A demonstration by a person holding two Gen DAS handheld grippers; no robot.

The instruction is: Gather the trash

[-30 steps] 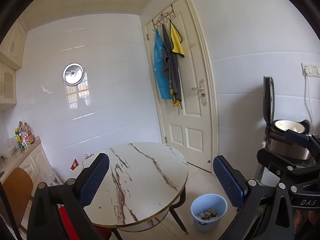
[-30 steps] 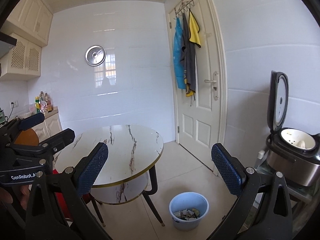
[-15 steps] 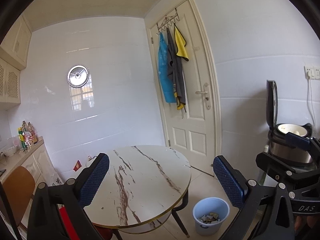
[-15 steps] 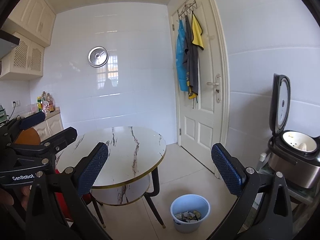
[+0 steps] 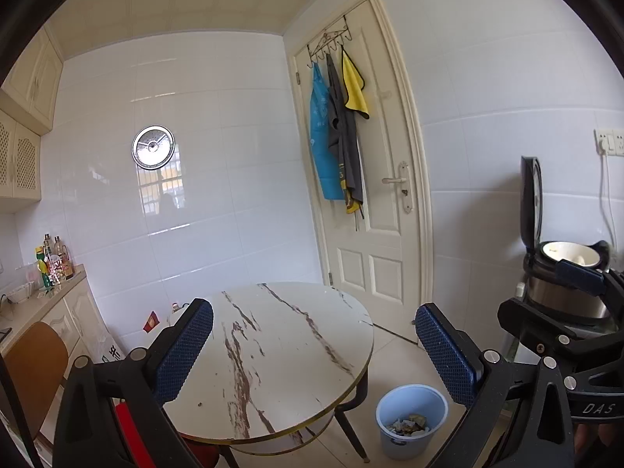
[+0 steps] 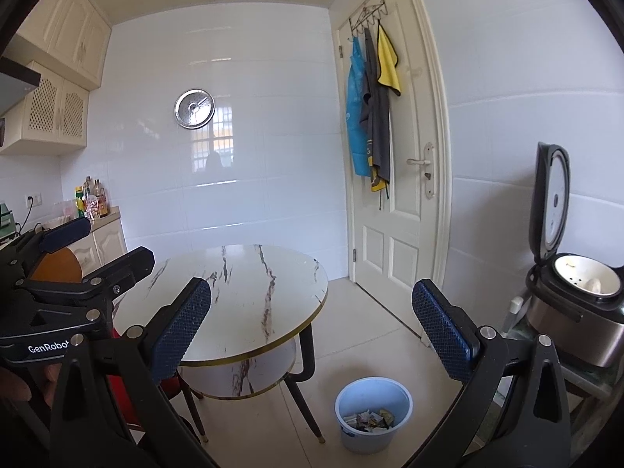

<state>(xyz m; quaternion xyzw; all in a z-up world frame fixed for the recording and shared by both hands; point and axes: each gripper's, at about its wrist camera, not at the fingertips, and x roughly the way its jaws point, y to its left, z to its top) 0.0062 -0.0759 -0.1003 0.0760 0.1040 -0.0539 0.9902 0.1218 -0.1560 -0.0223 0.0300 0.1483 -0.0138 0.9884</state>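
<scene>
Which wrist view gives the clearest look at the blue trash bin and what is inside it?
The right wrist view: the blue trash bin stands whole on the floor, its scraps visible. In the left wrist view the bin sits lower near the frame edge, partly behind the left gripper finger.

Round white marble-pattern counter: brown-grey veins, gold rim band, black legs. Pale blue plastic bin on beige tiled floor, mixed grey, white, yellow scraps inside. Left tongs and right tongs: black frames, dark blue cross-hatched pads. Cream panelled door carries blue apron, grey cloth, yellow towel. Glossy white wall tiles. Silver-and-black rice cooker, white inner pot. Cream lattice cupboards.
</scene>
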